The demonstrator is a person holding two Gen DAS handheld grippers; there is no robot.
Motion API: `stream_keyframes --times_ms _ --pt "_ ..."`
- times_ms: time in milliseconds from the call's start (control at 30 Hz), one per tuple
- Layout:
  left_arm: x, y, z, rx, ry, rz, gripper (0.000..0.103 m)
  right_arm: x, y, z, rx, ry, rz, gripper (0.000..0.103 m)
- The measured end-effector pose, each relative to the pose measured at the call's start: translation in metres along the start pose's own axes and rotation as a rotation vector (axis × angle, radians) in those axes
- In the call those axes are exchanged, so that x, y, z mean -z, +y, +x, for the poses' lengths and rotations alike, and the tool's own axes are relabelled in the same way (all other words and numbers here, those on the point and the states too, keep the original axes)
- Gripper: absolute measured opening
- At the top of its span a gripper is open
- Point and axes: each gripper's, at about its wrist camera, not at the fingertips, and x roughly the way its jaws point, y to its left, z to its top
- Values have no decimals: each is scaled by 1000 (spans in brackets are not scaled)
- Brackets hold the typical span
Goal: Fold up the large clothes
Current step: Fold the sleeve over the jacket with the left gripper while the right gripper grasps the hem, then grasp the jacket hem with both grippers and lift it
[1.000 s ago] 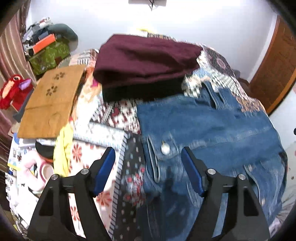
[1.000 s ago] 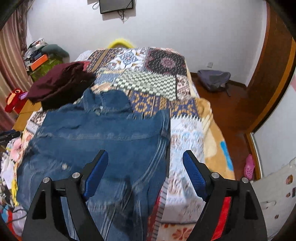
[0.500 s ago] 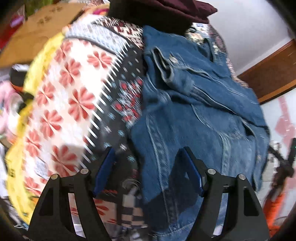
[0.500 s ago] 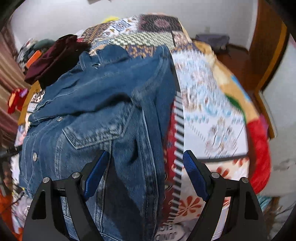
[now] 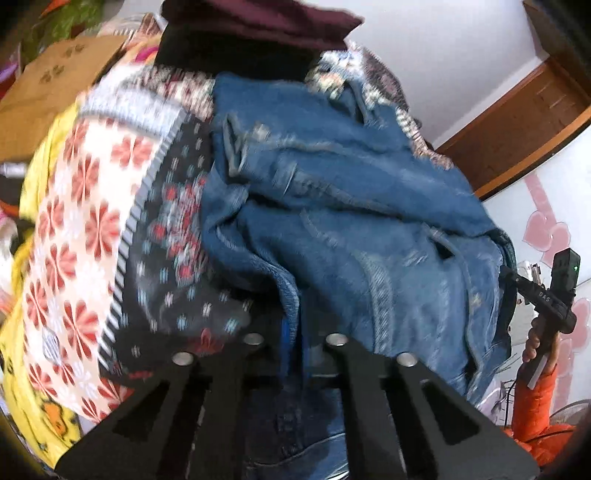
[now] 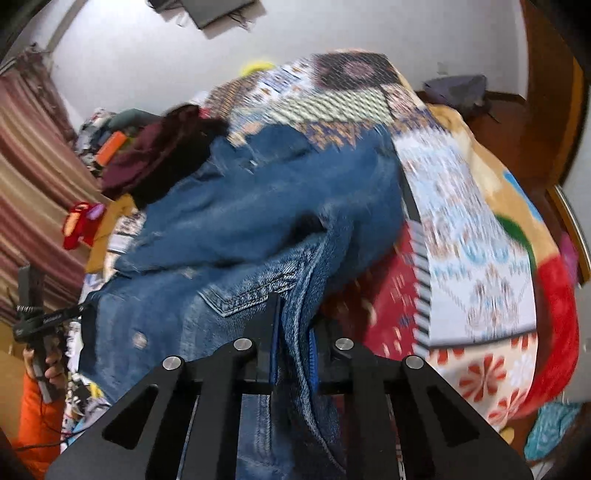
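Blue denim jacket (image 5: 332,221) lies bunched on the patchwork-patterned bed cover (image 5: 85,229), near the bed's foot, w/ its lower hem lifted off the cover at both ends. Folded maroon cloth garment (image 5: 258,18) sits on the cover just beyond the jacket's collar. No containers visible in either view.

Left gripper (image 5: 295,343): jaws drawn nearly together, denim hem edge pinched between the blue pads, fabric rising from the grip. Right gripper (image 6: 291,347): jaws likewise closed in tight on a thick fold of the jacket's hem, pocket seam just left of the grip. Both grippers point along the bed toward the headboard wall, tilted slightly up.

In the left wrist view, the person's right hand (image 5: 535,343), orange sleeve, wraps the other tool's handle at far right. Both views motion-blurred.
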Motion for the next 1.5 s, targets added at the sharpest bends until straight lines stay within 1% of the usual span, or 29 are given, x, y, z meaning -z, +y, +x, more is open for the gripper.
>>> stream_keyframes --times_ms 67,200,267,300,367,433,467,500,533,600,633,733,767,833,867,900,933,967,1000,1067,1233,1333,1367,1433,1500 --pt "-15 -7 -12 20 -38 8 3 -15 3 -5 -23 -24 -5 8" --pt "-52 -20 -42 38 -158 24 3 -54 1 -10 -8 -109 -13 7" --pt "-70 -23 -47 0 -210 33 3 -68 -5 -1 25 -132 0 6" --pt "-80 -23 -45 -33 -231 37 3 -74 -11 7 40 -131 15 6" --pt "-91 -16 -34 -69 -237 26 3 -79 -23 30 80 -109 51 6" --pt "-99 -2 -10 -132 -211 -6 3 -80 -37 55 117 -67 81 6" --pt "-101 4 3 -158 -191 -24 3 -80 -44 63 127 -51 95 3" --pt "-102 14 22 -184 -156 -52 3 -78 -48 70 131 -41 102 3" --pt "-100 22 31 -191 -131 -74 3 -77 -51 70 128 -44 103 3" --pt "-93 39 53 -172 -68 -135 4 -78 -49 65 123 -48 95 3" --pt "-89 42 56 -162 -62 -150 5 -79 -48 62 124 -41 83 6" --pt "-85 45 48 -130 -70 -162 5 -83 -43 48 130 -23 53 7" --pt "-85 44 45 -127 -69 -157 5 -83 -41 44 129 -20 45 10" --pt "-84 40 33 -127 -72 -137 9 -78 -37 31 128 -29 33 21" --pt "-82 37 26 -141 -78 -123 16 -76 -35 29 131 -32 33 34" --pt "-81 34 21 -154 -84 -112 27 -71 -34 23 135 -39 33 46" --pt "-78 31 14 -168 -96 -98 33 -66 -31 18 139 -47 26 49" --pt "-75 28 10 -175 -108 -90 44 -62 -29 14 140 -52 16 50" --pt "-71 25 3 -180 -125 -79 49 -57 -27 10 140 -49 1 50" --pt "-68 25 -3 -177 -132 -70 51 -49 -25 7 136 -29 -13 50" --pt "-50 27 -3 -139 -102 -91 51 -28 -23 10 119 18 -23 52" --pt "-37 29 8 -93 -61 -118 51 -17 -29 25 123 73 -5 53" --pt "-32 31 14 -67 -36 -132 51 -14 -32 29 120 84 12 53" --pt "-24 35 26 -39 3 -160 51 -9 -34 29 114 58 30 54" --pt "-20 37 34 -20 16 -179 52 -7 -29 28 106 67 11 55"
